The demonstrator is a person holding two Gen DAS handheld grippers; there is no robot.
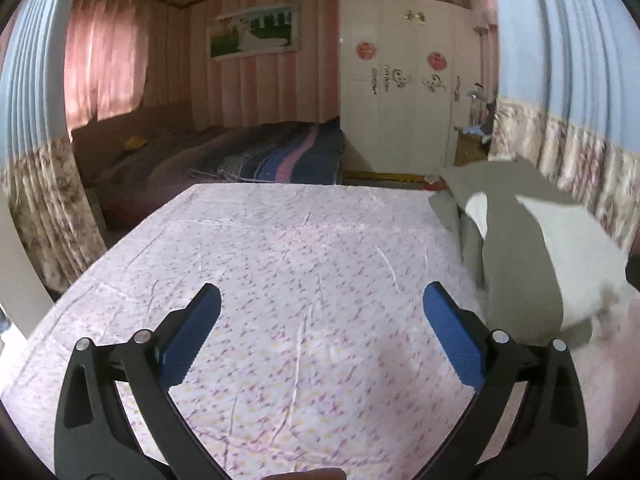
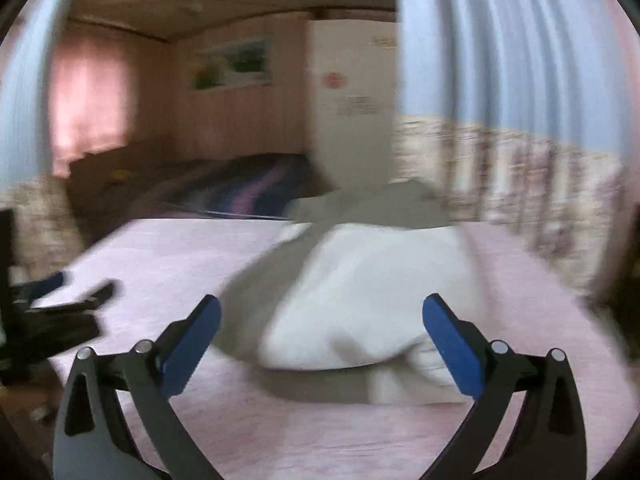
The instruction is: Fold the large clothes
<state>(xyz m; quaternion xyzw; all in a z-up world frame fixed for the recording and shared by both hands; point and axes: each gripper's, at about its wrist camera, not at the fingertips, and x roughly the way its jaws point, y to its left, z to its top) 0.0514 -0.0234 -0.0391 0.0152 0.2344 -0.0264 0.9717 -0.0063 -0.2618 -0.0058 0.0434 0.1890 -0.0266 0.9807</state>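
Both claws gape empty; right claw faces the grey-white garment.

Grippers: we count two, the left gripper and the right gripper, each with two blue pads.
Garments: we see one grey and white garment in a heap.
Beds: we count two, the flowered bed nearest us and the striped bed behind.
Wardrobes: one white wardrobe.
Wall pictures: one picture.
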